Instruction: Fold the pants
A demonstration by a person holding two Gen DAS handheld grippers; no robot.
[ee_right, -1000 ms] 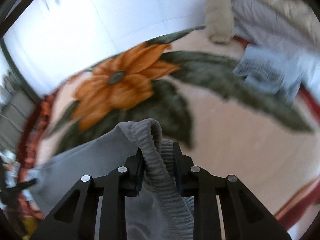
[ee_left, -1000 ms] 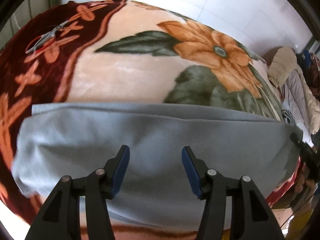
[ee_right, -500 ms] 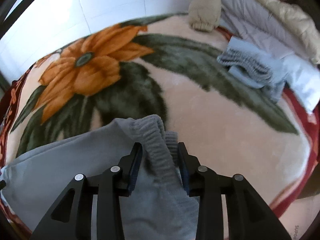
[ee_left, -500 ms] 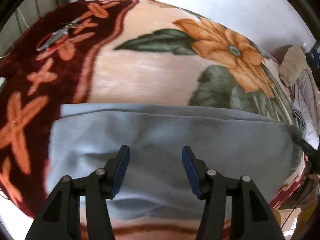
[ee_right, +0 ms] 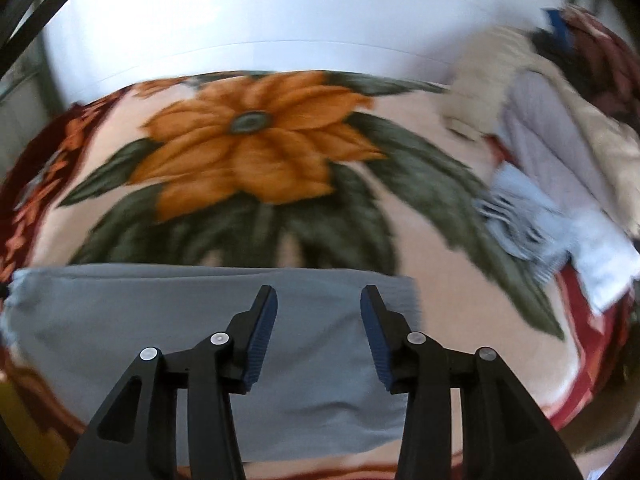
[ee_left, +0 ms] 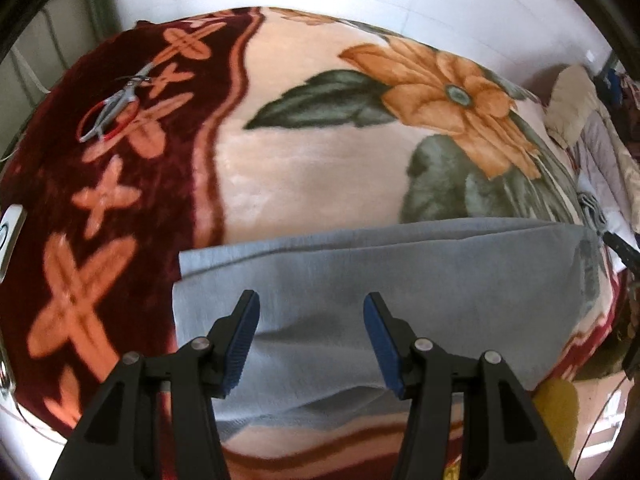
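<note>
1. My left hand-held gripper (ee_left: 311, 338) tilts steeply down over the bed, its black arms ending in ribbed blue pads (ee_left: 241, 340) that stand spread apart with nothing pinched between them.
2. My right hand-held gripper (ee_right: 318, 336) tilts down the same way; its jaws have just been opening, the pads press on nothing, and only flat cloth shows in the gap below.
3. The pale grey-blue soft knit pants (ee_left: 400, 288) lie folded into a long flat band across the near part of the bed, directly under both of my grippers and reaching past them to either side.
4. In the left wrist view the folded top edge of the pants runs as a double layer just beyond my fingertips, and the left end sits near the dark red border of the blanket.
5. In the right wrist view the ribbed end of the pants lies just right of my right finger.
6. Beyond the pants spreads the plush peach blanket with a big orange flower and green leaves (ee_left: 320, 168), fuzzy in texture.
7. A pair of metal scissors with red loop handles (ee_left: 114, 108) rests on the maroon border, well apart from the pants.
8. At the far right lies a pile of light clothes (ee_right: 560, 184), blurred.
</note>
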